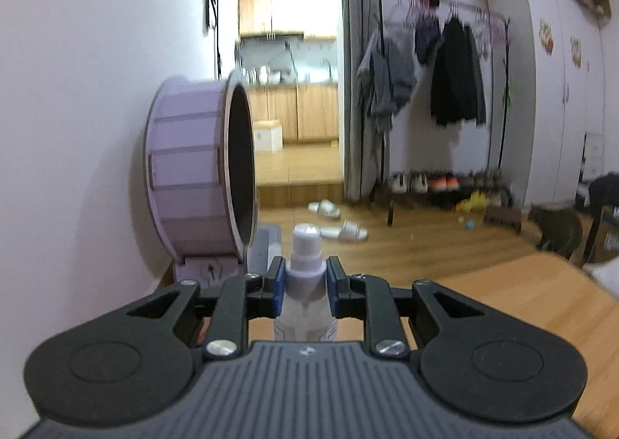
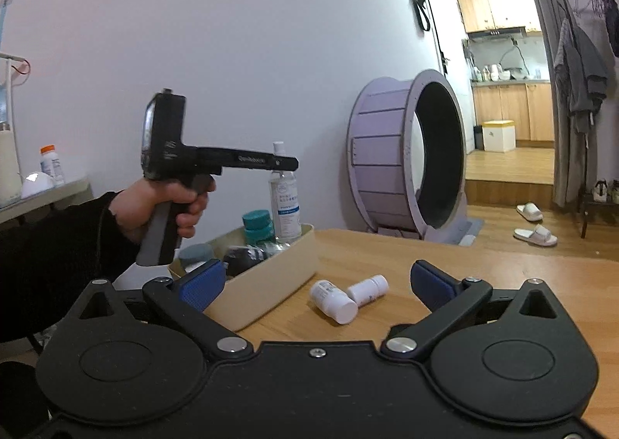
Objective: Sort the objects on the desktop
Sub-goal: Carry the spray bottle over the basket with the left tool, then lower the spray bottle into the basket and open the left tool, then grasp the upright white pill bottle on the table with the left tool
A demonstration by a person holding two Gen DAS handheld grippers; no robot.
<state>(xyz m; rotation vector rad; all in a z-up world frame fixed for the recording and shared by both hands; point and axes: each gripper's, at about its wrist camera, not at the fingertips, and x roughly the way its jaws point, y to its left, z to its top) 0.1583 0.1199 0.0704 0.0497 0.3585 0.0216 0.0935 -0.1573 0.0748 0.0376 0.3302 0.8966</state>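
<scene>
My left gripper [image 1: 303, 286] is shut on the neck of a clear spray bottle [image 1: 305, 241] with a white cap, holding it upright. From the right wrist view, the left gripper [image 2: 287, 163] holds that spray bottle [image 2: 285, 203] at the far end of a beige box [image 2: 271, 284]; whether the bottle rests in the box I cannot tell. The box holds teal jars [image 2: 257, 224] and dark items. My right gripper [image 2: 317, 282] stands wide open and empty, low over the wooden table [image 2: 503, 264]. Two white pill bottles [image 2: 334, 301] [image 2: 369, 288] lie on their sides just beyond its fingertips, right of the box.
A large purple wheel [image 2: 406, 156] stands on the floor against the wall behind the table. A person's hand [image 2: 166, 206] in a black sleeve grips the left tool. An orange-capped bottle [image 2: 50, 164] sits on a shelf at far left. A cat [image 1: 557, 230] stands on the floor.
</scene>
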